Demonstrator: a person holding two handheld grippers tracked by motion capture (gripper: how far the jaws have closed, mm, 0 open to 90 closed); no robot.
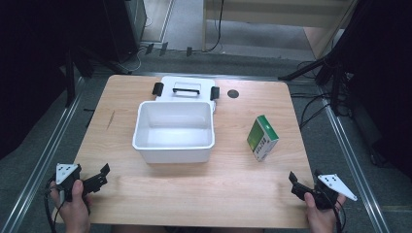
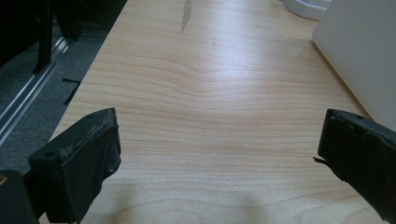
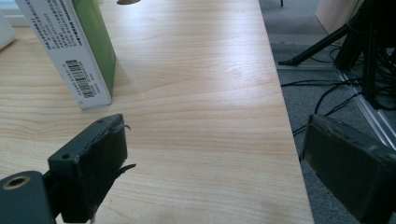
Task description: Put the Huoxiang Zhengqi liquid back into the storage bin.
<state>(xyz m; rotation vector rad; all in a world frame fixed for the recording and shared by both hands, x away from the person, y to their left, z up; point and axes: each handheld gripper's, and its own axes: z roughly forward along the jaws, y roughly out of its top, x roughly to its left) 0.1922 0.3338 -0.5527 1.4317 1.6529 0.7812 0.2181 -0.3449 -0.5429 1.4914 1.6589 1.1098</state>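
An empty white plastic bin (image 1: 175, 155) stands in the middle of the wooden table (image 1: 233, 189). Its white lid (image 1: 187, 82), with a black handle and black latches, lies flat just behind it. A green and white carton (image 1: 262, 138) stands upright to the right of the bin. My left gripper (image 1: 101, 175) rests at the near left corner, open and holding nothing. My right gripper (image 1: 297, 183) rests at the near right corner, open and holding nothing. In the left gripper view the left gripper (image 2: 217, 140) faces bare wood, with the bin (image 2: 364, 51) at right. In the right gripper view the right gripper (image 3: 215, 144) sits just short of the carton (image 3: 79, 51).
A round dark hole (image 1: 233, 93) is set in the table near its far edge. Metal rails (image 1: 43, 160) run along both sides of the table. Black stand legs and cables (image 1: 320, 68) lie on the floor at the far right.
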